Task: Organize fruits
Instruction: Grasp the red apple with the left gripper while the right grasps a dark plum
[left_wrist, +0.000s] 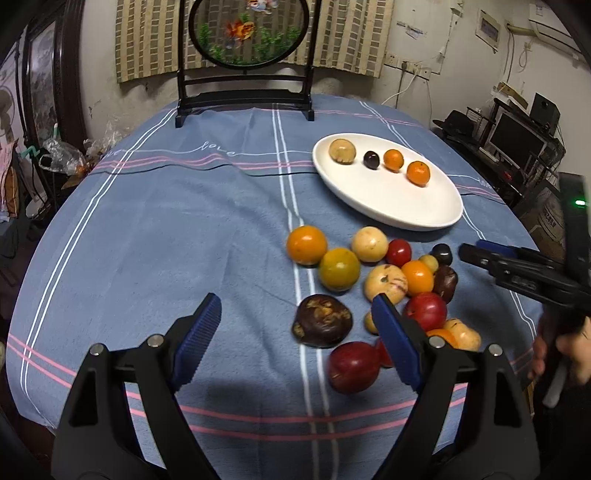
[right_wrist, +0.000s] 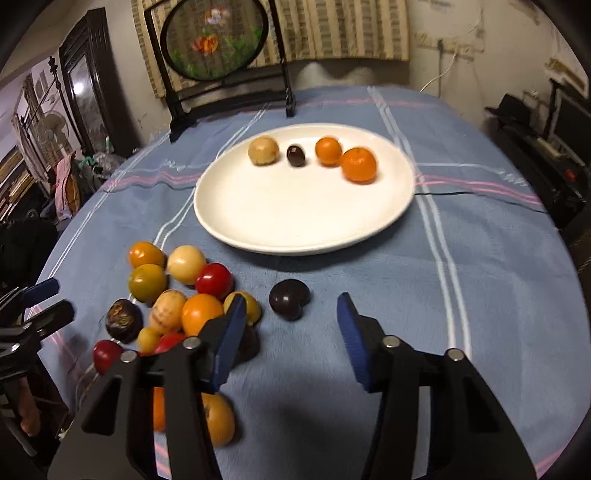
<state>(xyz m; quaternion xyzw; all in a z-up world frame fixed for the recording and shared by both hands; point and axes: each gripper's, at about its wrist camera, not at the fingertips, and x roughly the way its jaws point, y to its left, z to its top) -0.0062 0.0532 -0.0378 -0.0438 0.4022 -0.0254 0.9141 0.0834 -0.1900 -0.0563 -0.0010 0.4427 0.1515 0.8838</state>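
Left wrist view: the left gripper (left_wrist: 295, 328) stands wide open, holding nothing, low in the frame. The wrinkled dark-brown round fruit (left_wrist: 322, 320) lies between its blue pads, touching neither. The loose heap of mixed fruits (left_wrist: 384, 284) crowds right of centre; the oval white ceramic plate (left_wrist: 388, 199) sits upper right with four fruits in a row. Risk, as I judge it: the right-hand pad already overlaps the heap, so closing could knock the glossy red round fruit (left_wrist: 354, 366) or set neighbours rolling on the blue striped cloth (left_wrist: 166, 229).

Right wrist view: the right gripper (right_wrist: 291, 332) is likewise wide open and empty, the small dark-purple smooth fruit (right_wrist: 289, 298) just ahead between its pads. Only here is that fruit seen standing apart from the heap, and the plate's bare near half. The left view alone shows the right gripper from the side, at mid-right.
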